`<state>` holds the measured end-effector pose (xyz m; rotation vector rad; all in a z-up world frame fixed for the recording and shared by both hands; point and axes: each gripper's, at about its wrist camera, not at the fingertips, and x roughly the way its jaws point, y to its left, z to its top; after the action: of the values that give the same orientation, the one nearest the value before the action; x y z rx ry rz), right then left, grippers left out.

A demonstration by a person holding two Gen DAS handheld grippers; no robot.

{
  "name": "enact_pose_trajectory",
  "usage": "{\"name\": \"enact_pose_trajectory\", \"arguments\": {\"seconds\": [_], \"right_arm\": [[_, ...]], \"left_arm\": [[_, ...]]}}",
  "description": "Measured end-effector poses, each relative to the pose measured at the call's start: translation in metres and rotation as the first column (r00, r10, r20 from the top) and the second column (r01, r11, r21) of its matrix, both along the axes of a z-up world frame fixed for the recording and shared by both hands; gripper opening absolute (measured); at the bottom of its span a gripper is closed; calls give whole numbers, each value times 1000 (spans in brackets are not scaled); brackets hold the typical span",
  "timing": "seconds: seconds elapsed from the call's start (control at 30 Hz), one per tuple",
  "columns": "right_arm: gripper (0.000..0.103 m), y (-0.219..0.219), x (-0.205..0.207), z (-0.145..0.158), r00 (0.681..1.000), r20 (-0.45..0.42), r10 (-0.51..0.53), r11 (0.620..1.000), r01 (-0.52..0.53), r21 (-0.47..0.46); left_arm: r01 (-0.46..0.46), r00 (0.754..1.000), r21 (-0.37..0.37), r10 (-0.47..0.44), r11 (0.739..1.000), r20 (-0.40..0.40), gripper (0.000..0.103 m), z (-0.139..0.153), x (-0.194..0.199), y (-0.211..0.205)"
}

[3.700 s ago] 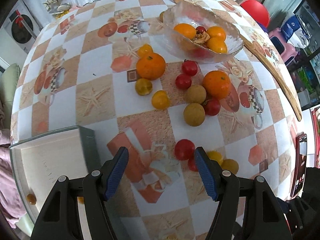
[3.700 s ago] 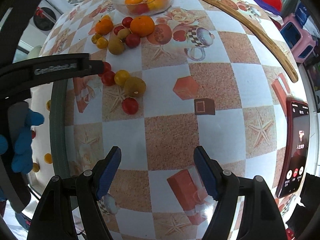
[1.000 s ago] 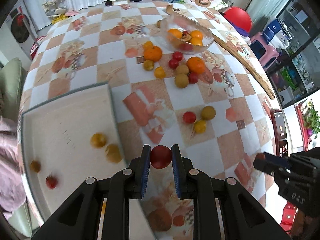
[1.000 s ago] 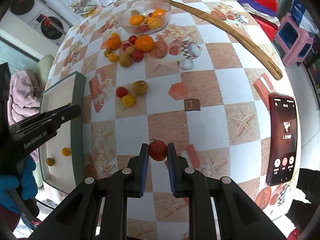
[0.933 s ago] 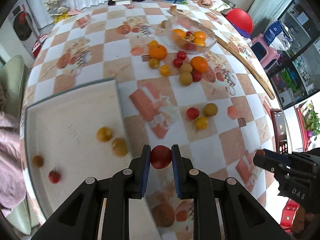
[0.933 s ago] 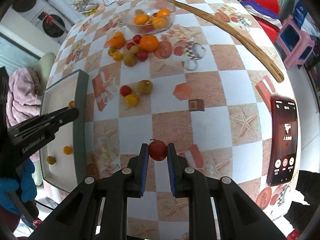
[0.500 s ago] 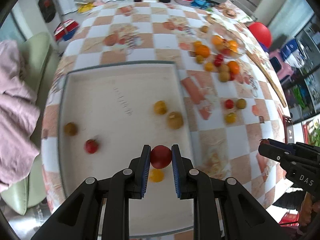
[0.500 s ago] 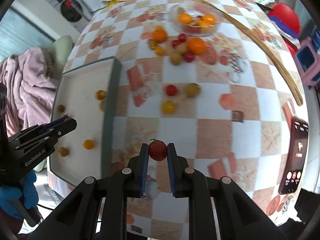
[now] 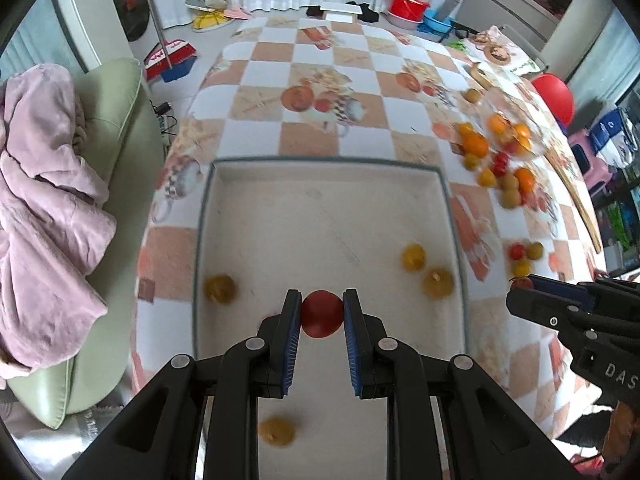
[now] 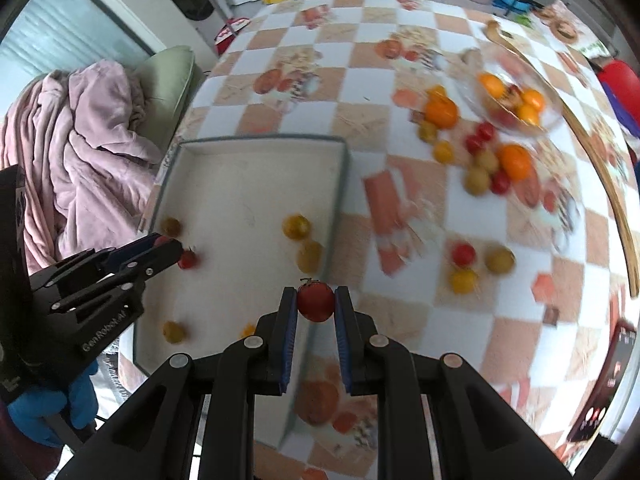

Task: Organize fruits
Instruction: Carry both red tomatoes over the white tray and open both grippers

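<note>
Checkered tablecloth (image 9: 352, 92) covers the table; at far left, a pink blanket (image 9: 44, 184) lies on a green chair. Shallow white tray (image 9: 320, 184) holds several small yellow fruits. Above it, the left gripper (image 9: 322, 314) is clamped on a round red tomato (image 9: 322, 320). Over the tray's right rim, the right gripper (image 10: 315, 304) grips a second tomato (image 10: 315, 303), stem upward. Loose fruits (image 10: 480, 160) and a glass bowl (image 10: 516, 104) lie rightward.

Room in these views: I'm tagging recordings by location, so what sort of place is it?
Probably a lived-in home: a washing machine, a green sofa draped with a pink blanket, and a broom.
</note>
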<state>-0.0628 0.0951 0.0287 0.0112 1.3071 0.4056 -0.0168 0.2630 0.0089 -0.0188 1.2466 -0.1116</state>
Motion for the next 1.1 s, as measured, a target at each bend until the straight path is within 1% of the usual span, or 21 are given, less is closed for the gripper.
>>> {"name": "enact_pose_trajectory", "arguments": {"seconds": [0.13,0.33,0.63,0.8,1.03,1.1], "right_arm": [[20,17,21,-8,1000,-17,6,1000,-6,-1],[20,31,48,-25,999,-49,-13,1000,13,4],[20,43,73,-43,997,-76,-25,1000,26,11],[20,50,83,-57,996,-87,-24,1000,24,-4],[21,57,90,-72,995,-99,-16,999,13,-30],[21,58,91,-73,996,-90,-11,999,8,-34]], "left_arm": [[-9,1000,15,9,1000,-11,22,-12,21,6],[-21,999,48,22,999,-37,22,-34,43,12],[-43,996,79,49,996,-80,22,-59,57,19],[-24,997,94,31,995,-68,22,-61,58,17],[-21,997,98,28,995,-66,22,-62,60,18],[-18,997,102,26,995,-70,23,-63,60,18]]}}
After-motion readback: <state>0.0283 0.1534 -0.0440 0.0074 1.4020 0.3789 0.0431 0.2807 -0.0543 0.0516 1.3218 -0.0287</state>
